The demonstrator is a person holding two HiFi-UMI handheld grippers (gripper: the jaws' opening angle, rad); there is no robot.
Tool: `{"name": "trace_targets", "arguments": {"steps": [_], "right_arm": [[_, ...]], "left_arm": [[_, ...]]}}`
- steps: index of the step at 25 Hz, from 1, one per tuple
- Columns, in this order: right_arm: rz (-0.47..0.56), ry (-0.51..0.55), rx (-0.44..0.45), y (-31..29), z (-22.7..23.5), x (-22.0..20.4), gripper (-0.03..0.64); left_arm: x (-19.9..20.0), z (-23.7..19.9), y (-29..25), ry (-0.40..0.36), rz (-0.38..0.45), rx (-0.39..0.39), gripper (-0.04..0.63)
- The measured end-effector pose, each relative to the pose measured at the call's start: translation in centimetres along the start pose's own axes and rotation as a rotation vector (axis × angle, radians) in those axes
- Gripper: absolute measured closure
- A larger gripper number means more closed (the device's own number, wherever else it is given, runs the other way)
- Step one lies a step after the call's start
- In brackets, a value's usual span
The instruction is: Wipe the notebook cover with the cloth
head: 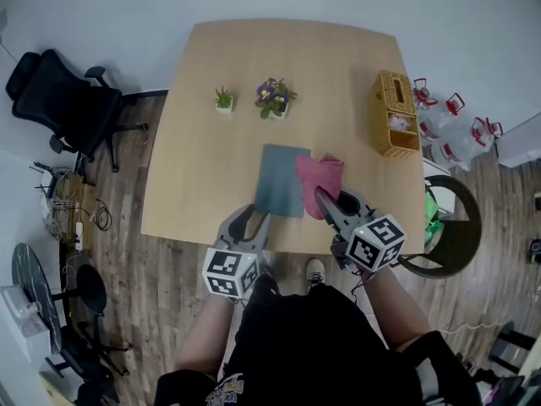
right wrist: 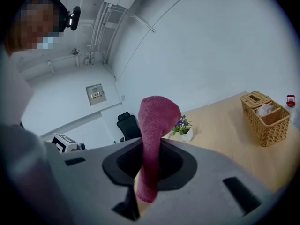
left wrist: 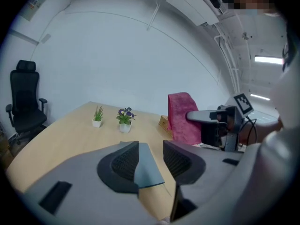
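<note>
Pinching pink cloth (head: 321, 178) in right gripper (head: 326, 200) fingers, dangling at grey notebook (head: 281, 180) right edge on tabletop (head: 203, 125), readying wipe. Holding left gripper (head: 254, 218) fingers narrowly parted, empty, by near edge, likely for steadying.

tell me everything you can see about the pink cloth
The cloth is a deep pink, nubby, towel-like fabric, soft and bunched into a fold rather than spread flat. The right gripper is shut on it, the jaws pinching a narrow band while the rest rises past them with a rounded top. From above it sits over the table, just right of the grey notebook, at its right edge. Whether it touches either cannot be told.
</note>
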State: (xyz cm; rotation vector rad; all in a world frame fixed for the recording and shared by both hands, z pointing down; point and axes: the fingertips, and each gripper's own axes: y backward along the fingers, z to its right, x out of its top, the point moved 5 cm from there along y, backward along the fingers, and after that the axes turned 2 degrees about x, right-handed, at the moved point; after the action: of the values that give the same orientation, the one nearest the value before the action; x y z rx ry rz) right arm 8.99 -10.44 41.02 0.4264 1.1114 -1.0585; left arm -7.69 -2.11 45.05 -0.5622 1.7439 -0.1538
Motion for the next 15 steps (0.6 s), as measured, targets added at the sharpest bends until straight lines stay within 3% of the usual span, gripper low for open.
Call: {"name": "trace_targets", "arguments": {"steps": [6, 15], "right_arm": [[0.002, -0.023, -0.112, -3.5, -0.3, -0.6, 0.545], [-0.003, -0.064, -0.242, -6.5, -0.5, -2.3, 0.545]], "left_arm": [[-0.6, -4.6, -2.9, -0.014, -0.08, -0.099, 0.449], [-4.6, -8.3, -6.5, -0.03, -0.262, -0.224, 0.448]]}}
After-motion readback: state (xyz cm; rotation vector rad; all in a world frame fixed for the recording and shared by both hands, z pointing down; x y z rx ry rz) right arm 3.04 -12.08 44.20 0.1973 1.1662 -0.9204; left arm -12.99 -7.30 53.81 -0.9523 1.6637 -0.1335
